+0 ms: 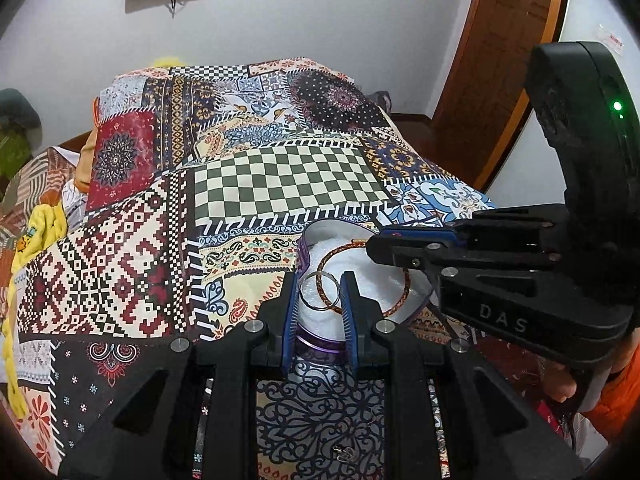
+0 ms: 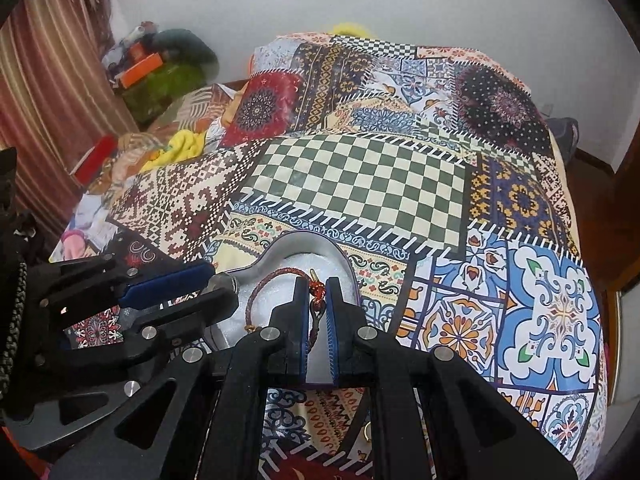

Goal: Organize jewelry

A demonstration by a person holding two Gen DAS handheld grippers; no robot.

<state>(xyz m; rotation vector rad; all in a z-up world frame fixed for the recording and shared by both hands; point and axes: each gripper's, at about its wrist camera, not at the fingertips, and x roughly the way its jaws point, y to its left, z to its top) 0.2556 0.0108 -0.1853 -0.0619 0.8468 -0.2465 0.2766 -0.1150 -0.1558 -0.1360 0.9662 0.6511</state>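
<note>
A heart-shaped tin [image 1: 317, 345] with a purple rim and white lining lies on the patchwork bedspread [image 1: 288, 176]. My left gripper [image 1: 320, 294] hangs over the tin, shut on a small silver ring [image 1: 309, 280] that spans the gap between its blue pads. My right gripper [image 2: 317, 296] is shut on the red-orange knot of a braided bracelet [image 2: 260, 292], whose loop rests on the lining of the tin [image 2: 304, 236]. From the left wrist, the right gripper [image 1: 374, 242] comes in from the right above the bracelet [image 1: 394, 307]. The right wrist view shows the left gripper [image 2: 223, 280] at the tin's left edge.
A small earring [image 1: 344, 454] lies on the spread just in front of the tin, and a gold piece [image 2: 366, 432] shows below the right fingers. Clothes and boxes [image 2: 152, 68] pile up far left. A wooden door [image 1: 500, 60] stands at the right.
</note>
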